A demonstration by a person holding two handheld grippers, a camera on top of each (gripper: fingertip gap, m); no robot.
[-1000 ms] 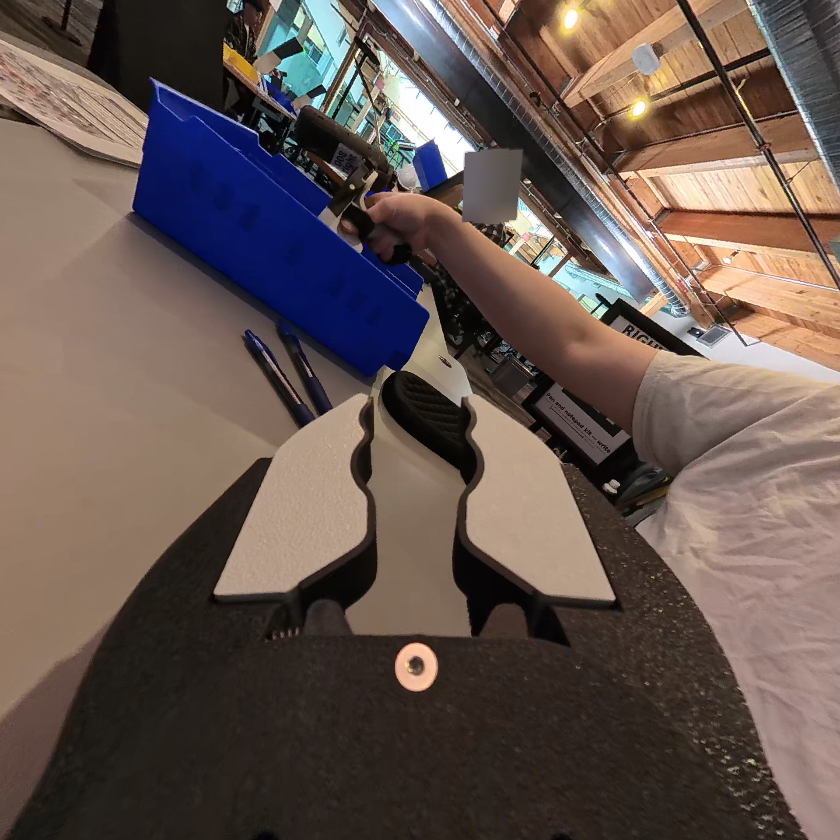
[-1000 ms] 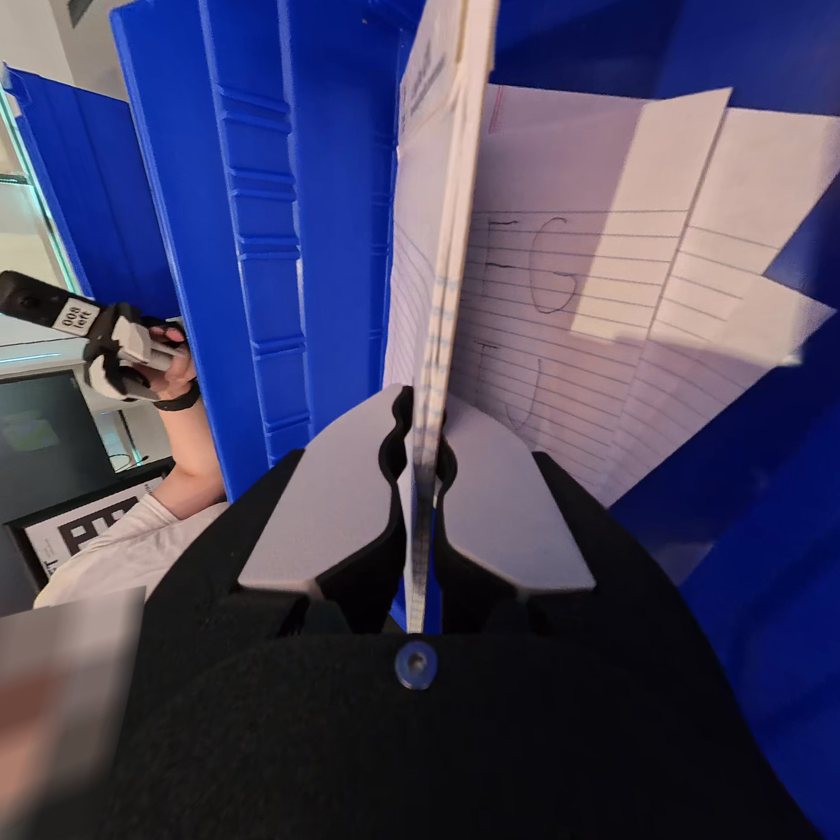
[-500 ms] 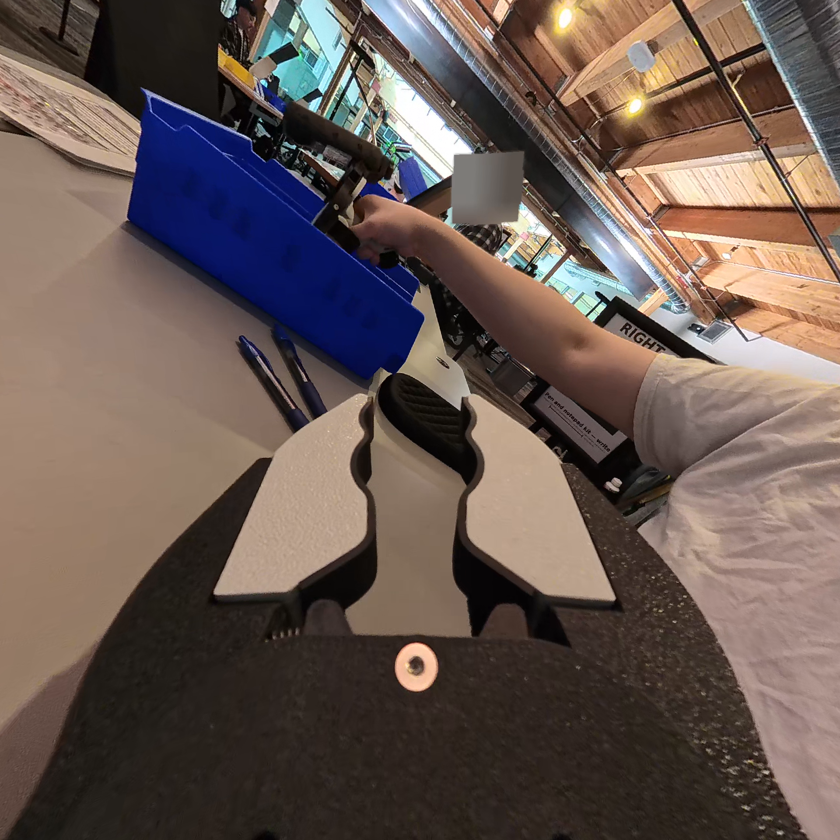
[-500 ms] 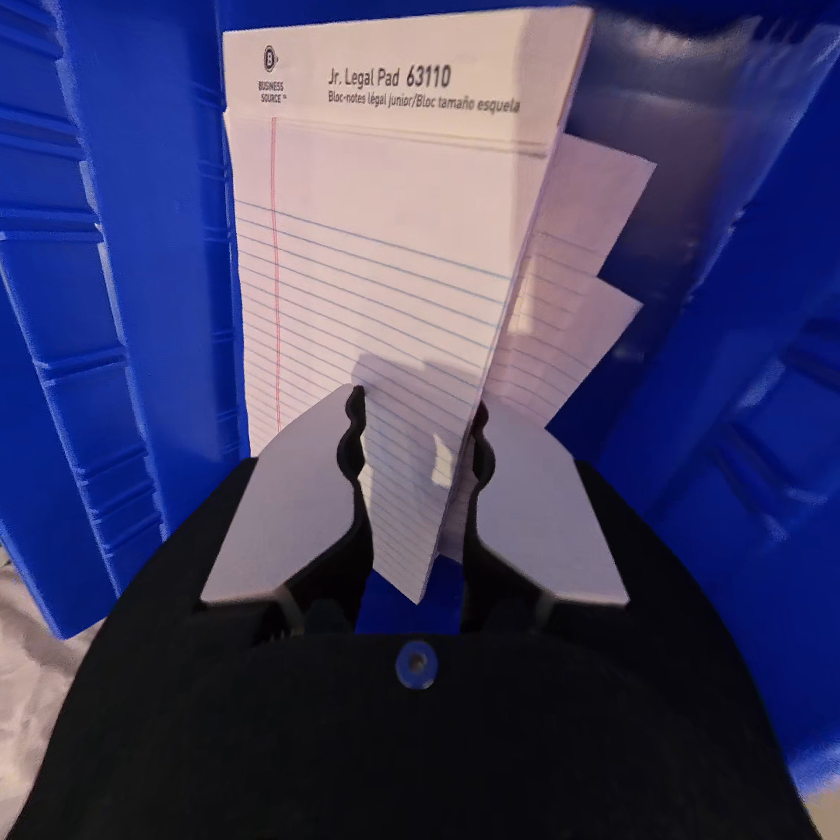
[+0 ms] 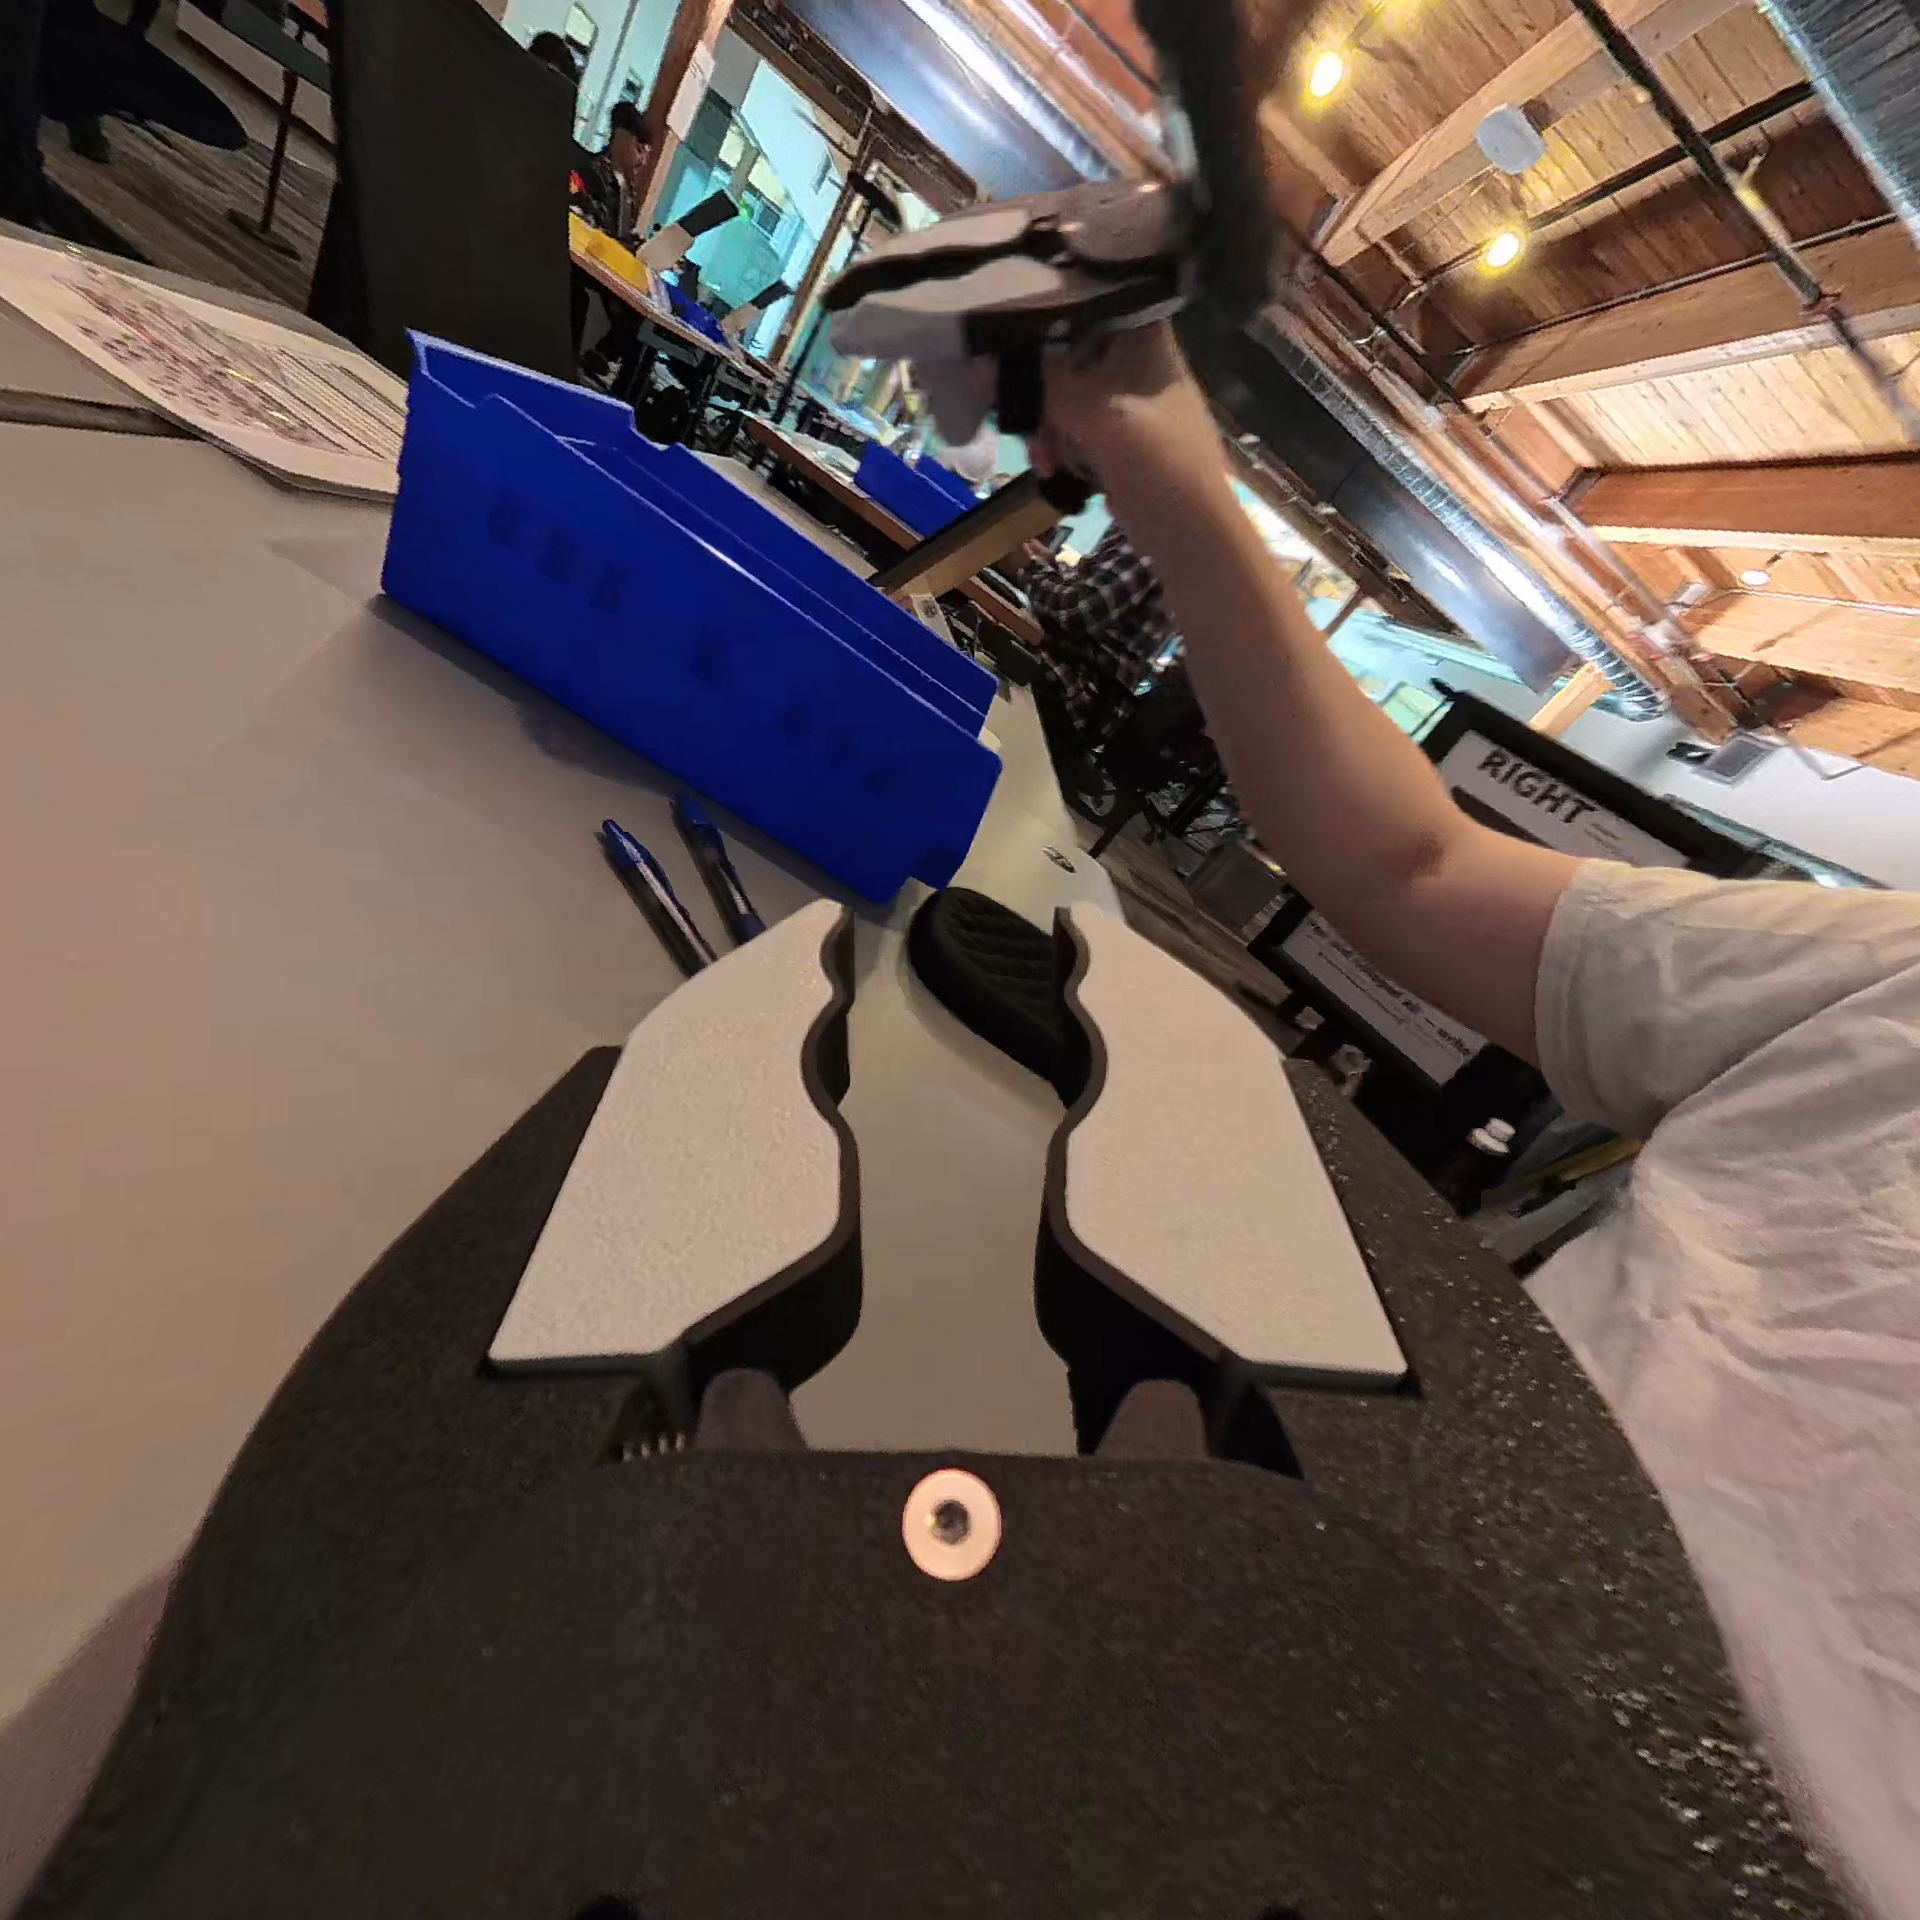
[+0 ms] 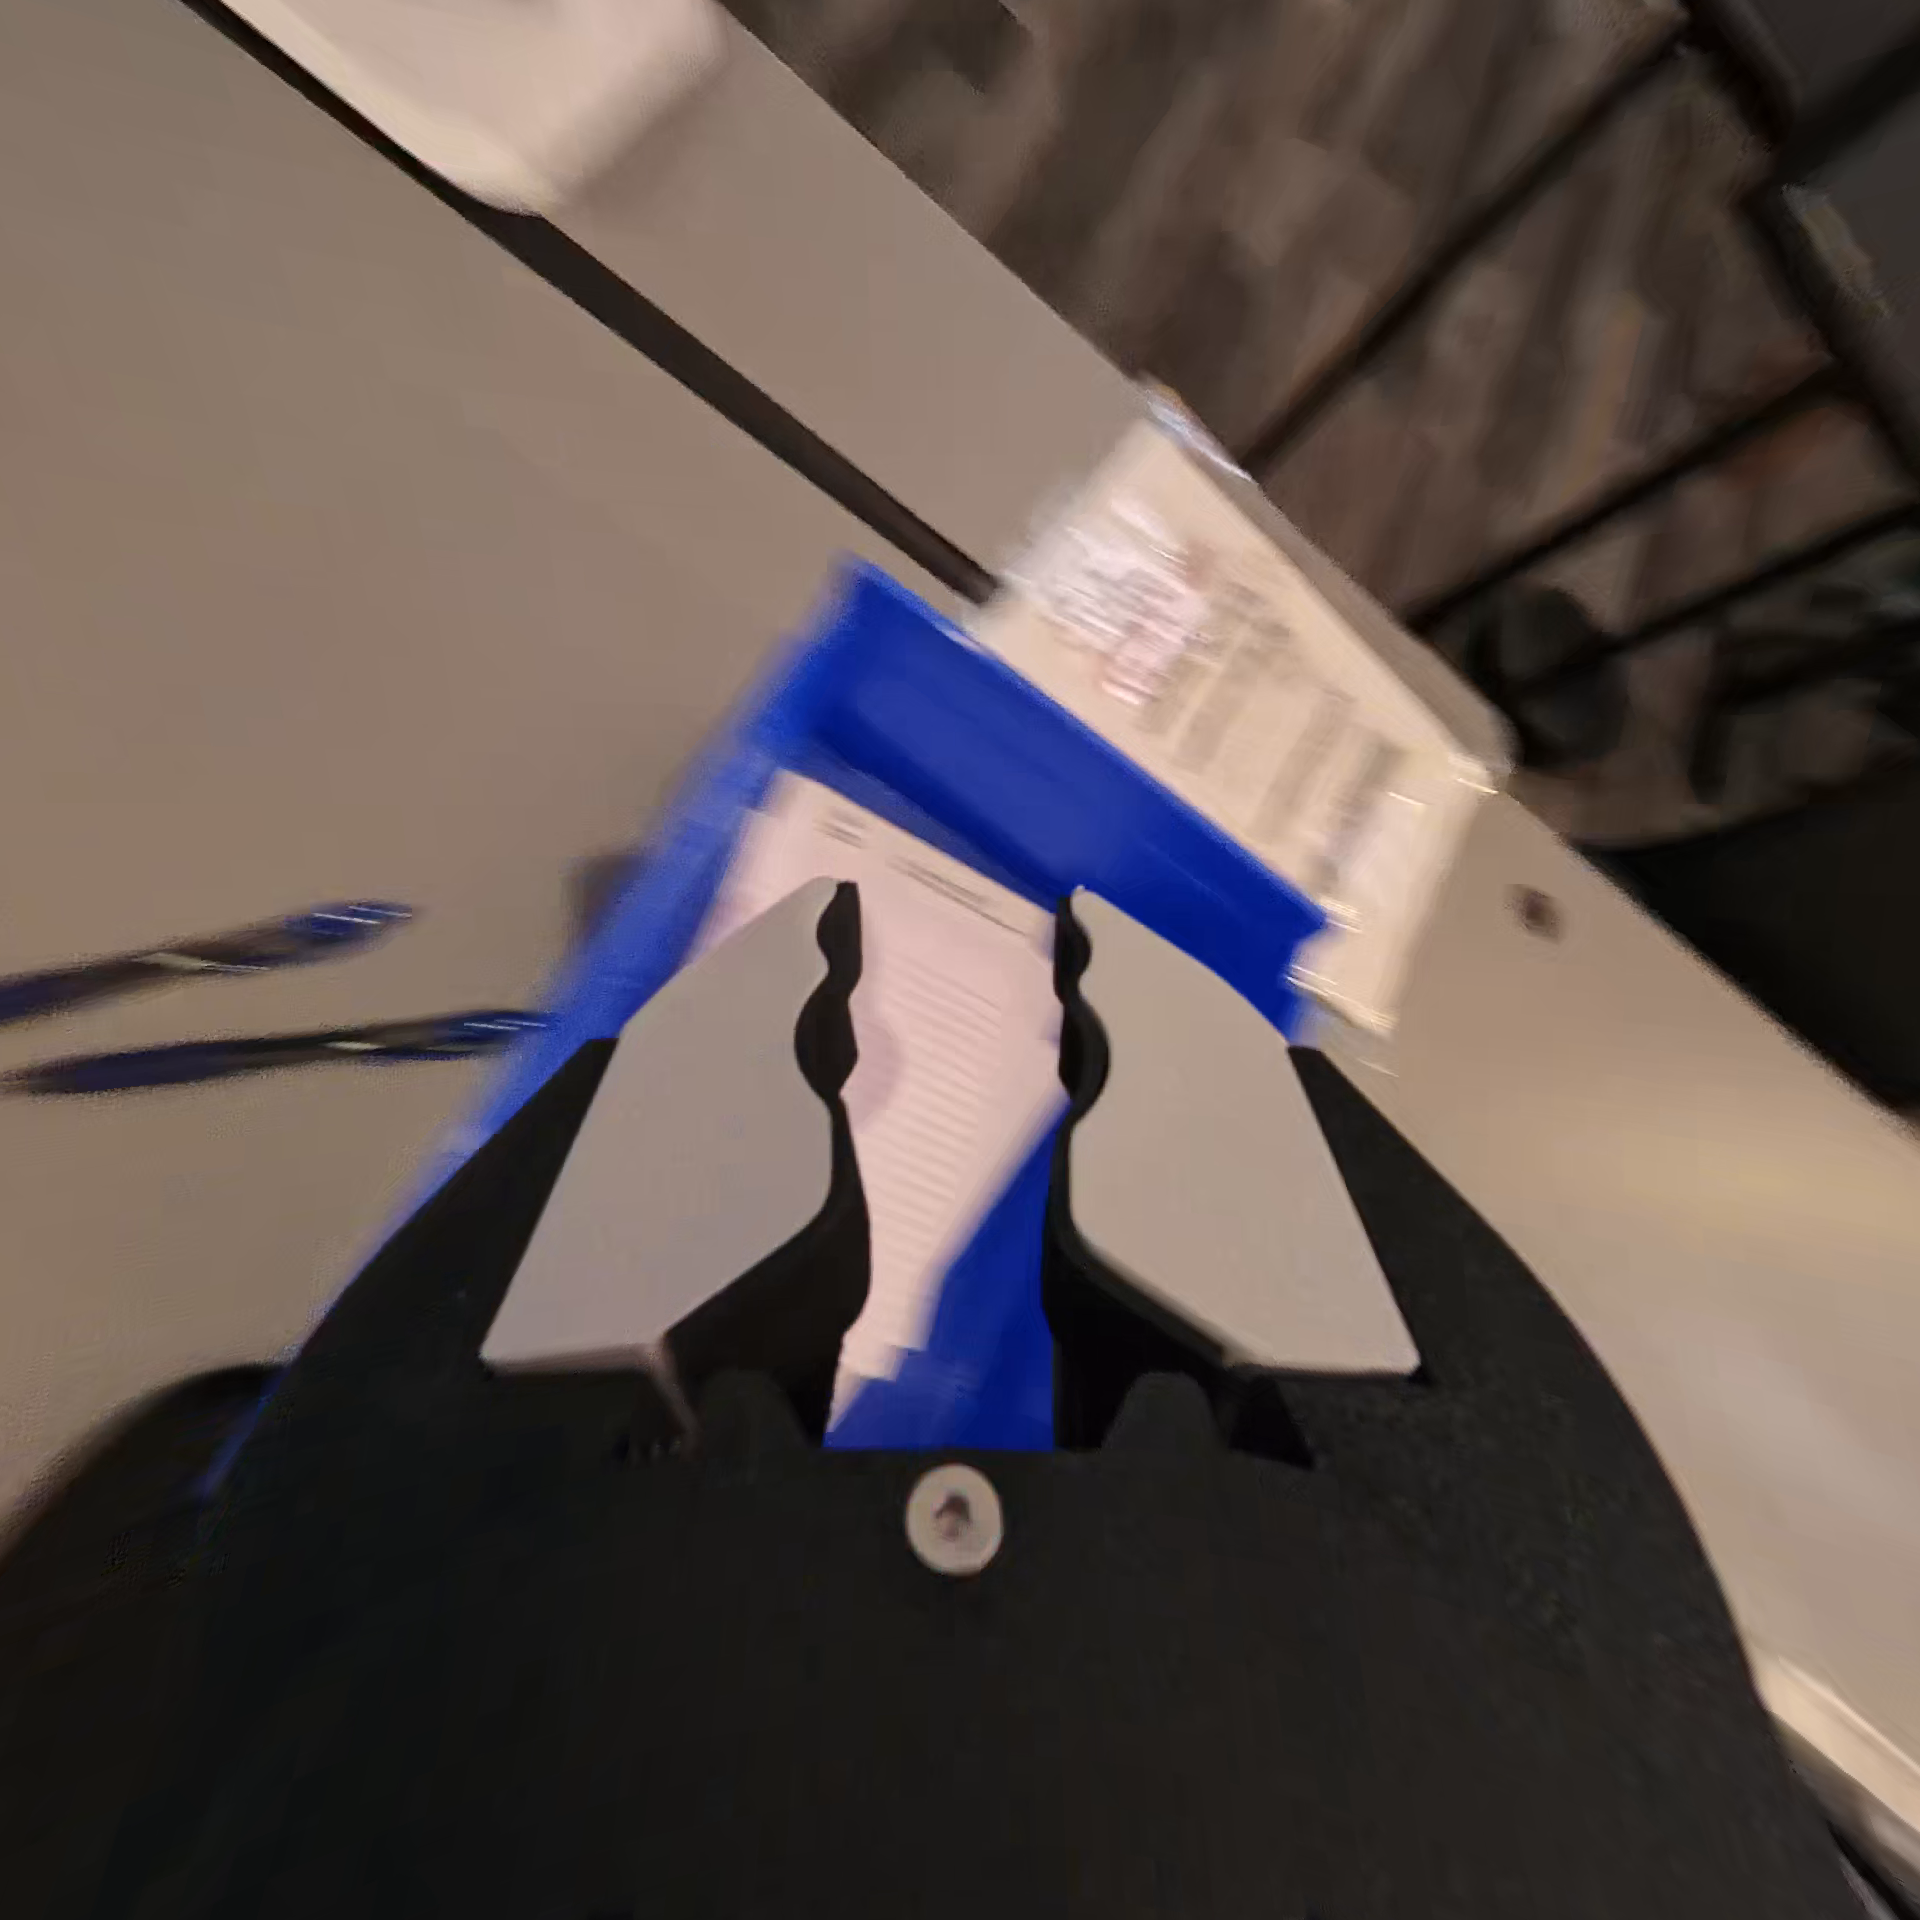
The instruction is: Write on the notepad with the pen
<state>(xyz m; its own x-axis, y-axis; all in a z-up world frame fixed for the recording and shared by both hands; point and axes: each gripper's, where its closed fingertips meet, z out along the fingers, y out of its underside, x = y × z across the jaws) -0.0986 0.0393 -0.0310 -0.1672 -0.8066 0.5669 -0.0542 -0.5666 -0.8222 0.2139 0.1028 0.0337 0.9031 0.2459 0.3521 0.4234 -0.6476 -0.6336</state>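
Observation:
The white lined notepad (image 6: 935,1049) lies inside the blue bin (image 6: 1039,790). My right gripper (image 6: 956,902) is open and empty, high above the bin and looking down on the pad; the view is blurred by motion. It also shows in the left wrist view (image 5: 862,312), held up in a hand above the bin (image 5: 675,644). Two blue pens (image 5: 681,899) lie side by side on the grey table beside the bin, and also show in the right wrist view (image 6: 281,987). My left gripper (image 5: 951,930) is open and empty, low over the table just right of the pens.
A printed sheet (image 5: 208,353) lies at the table's far left, behind the bin (image 6: 1247,665). A black ribbed object (image 5: 987,977) sits on the table just beyond my left fingertips. A person's arm (image 5: 1299,727) reaches across on the right. The table edge (image 6: 1558,935) runs past the bin. My hands' fingertips stand some 35 cm from each other. The black ribbed object (image 5: 987,977) lies around 25 cm away from my left fingertips.
My right gripper opened, let go of the notepad and rose out of the bin; the pad stays in the bin. My left gripper has barely moved.

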